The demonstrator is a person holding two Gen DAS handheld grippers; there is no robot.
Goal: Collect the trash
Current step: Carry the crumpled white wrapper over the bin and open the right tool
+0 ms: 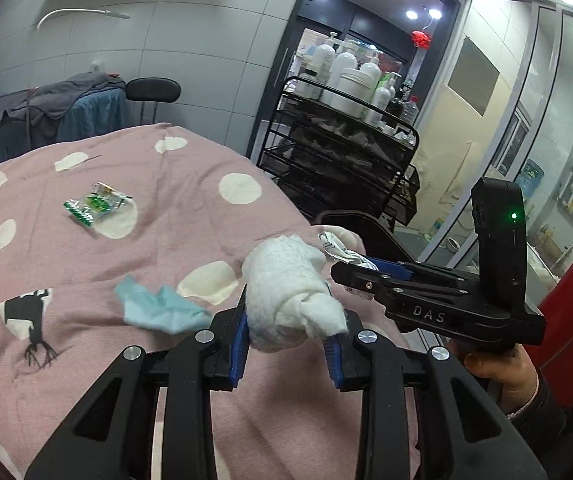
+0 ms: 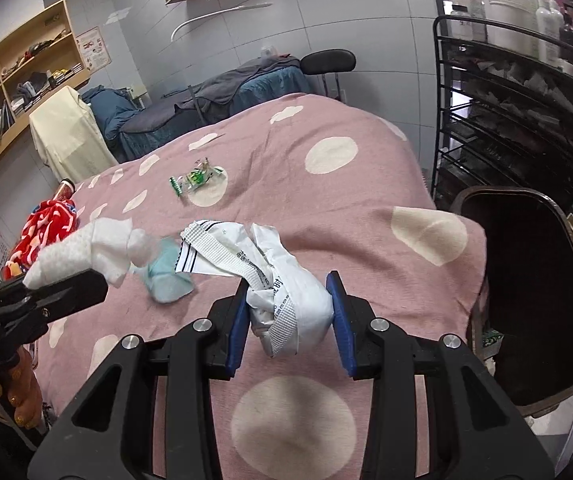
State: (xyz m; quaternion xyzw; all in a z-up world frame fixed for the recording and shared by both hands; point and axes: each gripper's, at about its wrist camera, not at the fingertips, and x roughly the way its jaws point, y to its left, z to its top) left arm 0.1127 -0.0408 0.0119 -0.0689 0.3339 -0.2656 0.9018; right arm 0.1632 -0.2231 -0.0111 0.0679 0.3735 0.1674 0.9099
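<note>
White fluffy wad of tissue (image 1: 290,292) is clamped in the left gripper (image 1: 292,330) above the pink polka-dot blanket (image 1: 166,220); its underside is hidden. The right gripper (image 1: 360,266) is seen side-on, its catch mostly hidden. A light-blue crumpled tissue (image 1: 158,306) and green crinkled wrapper (image 1: 96,204) lie on the blanket.

In the right wrist view, a crumpled white printed plastic packet (image 2: 282,292) is gripped by the right gripper (image 2: 288,312). The dark bin (image 2: 534,300) beside the bed is cut off; contents cannot be made out.
</note>
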